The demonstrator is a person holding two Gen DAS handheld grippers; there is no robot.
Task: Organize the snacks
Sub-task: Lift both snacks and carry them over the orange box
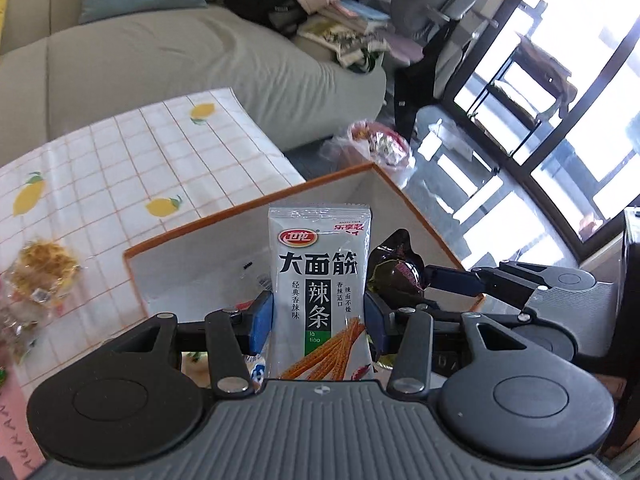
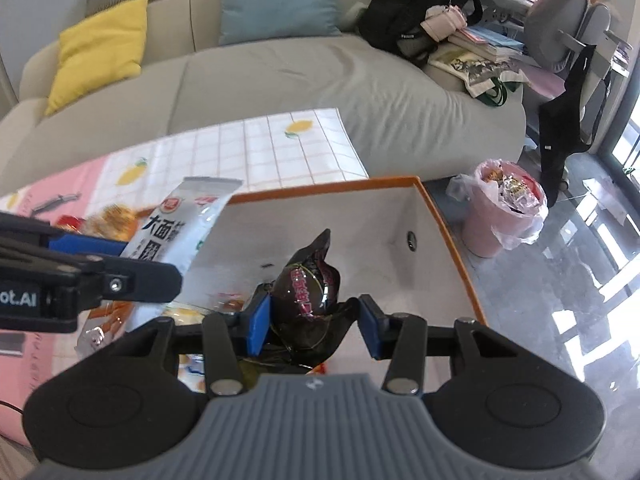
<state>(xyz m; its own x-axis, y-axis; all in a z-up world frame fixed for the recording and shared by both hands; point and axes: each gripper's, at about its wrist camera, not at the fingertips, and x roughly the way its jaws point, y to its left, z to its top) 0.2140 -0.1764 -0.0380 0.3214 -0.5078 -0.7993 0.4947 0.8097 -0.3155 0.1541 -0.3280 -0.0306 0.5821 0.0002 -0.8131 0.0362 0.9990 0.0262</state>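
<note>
My left gripper [image 1: 318, 316] is shut on a silver spicy-strip snack packet [image 1: 318, 276] and holds it upright over the white storage box with an orange rim [image 1: 248, 206]. The packet also shows in the right wrist view [image 2: 188, 224], held by the left gripper [image 2: 132, 256]. My right gripper [image 2: 312, 322] holds a dark purple wrapped snack [image 2: 308, 288] between its blue pads, over the same box [image 2: 400, 216]. The dark snack and right gripper also show in the left wrist view [image 1: 396, 268]. Other snack packets lie in the box bottom, mostly hidden.
The box stands at the right end of a table with a lemon-pattern cloth [image 1: 120, 160]. Loose snacks [image 1: 40, 268] lie on the cloth at left. A beige sofa [image 2: 280, 80] is behind. A pink bin with a bag [image 2: 504, 208] stands on the floor at right.
</note>
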